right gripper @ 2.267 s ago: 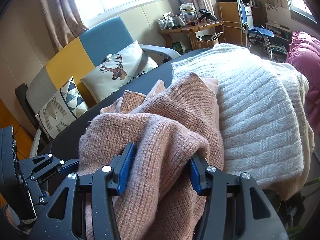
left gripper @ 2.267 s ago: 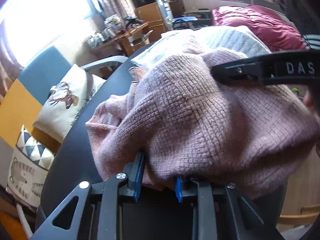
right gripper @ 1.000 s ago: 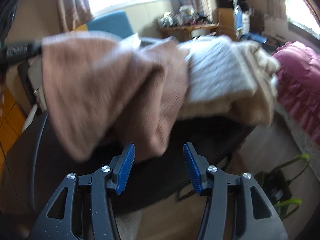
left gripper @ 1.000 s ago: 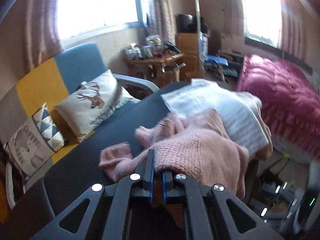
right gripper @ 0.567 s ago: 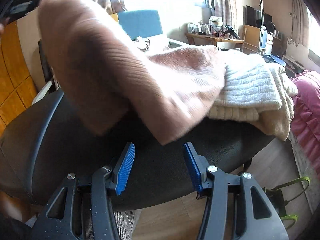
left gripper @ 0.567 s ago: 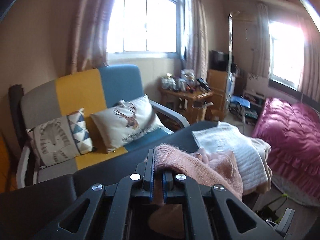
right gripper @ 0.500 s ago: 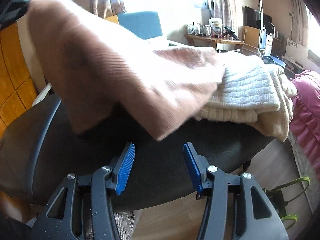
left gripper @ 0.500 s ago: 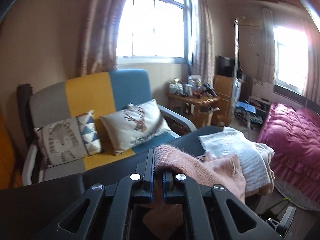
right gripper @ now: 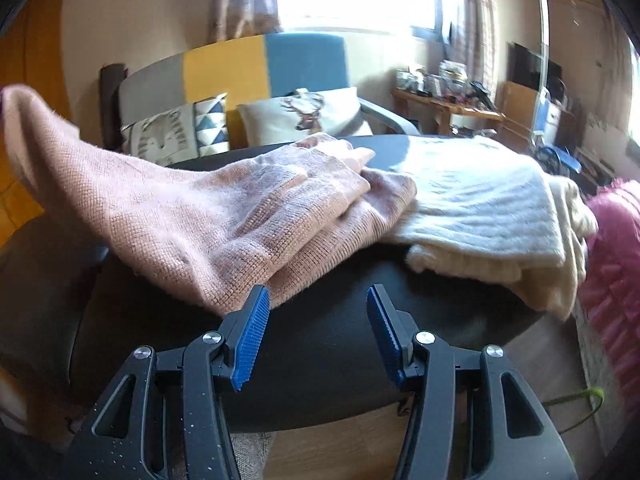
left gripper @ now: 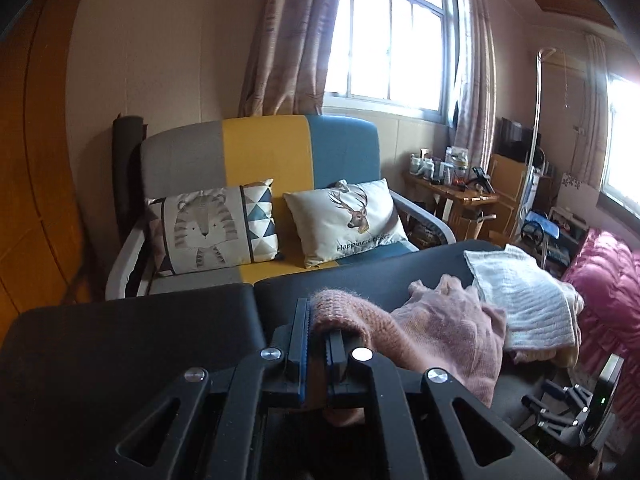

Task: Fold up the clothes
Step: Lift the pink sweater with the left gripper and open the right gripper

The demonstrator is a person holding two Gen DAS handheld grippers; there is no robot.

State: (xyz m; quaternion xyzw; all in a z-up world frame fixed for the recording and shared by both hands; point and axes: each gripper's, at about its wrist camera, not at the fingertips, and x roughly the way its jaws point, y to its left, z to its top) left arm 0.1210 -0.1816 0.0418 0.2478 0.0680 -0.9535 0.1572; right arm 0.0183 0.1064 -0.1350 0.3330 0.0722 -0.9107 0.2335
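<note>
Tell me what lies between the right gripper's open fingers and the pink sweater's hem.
Only bare black table, as the right wrist view shows. The right gripper is open and empty; the pink sweater hem ends just past its left fingertip.

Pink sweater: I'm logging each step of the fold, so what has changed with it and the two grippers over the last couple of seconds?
The right gripper let go of the pink sweater; its fingers now stand open and empty. The left gripper closed on one edge and drew it up and away from the pile, stretching the sweater over the black table. The white knit and the cream garment under it stayed put.
</note>
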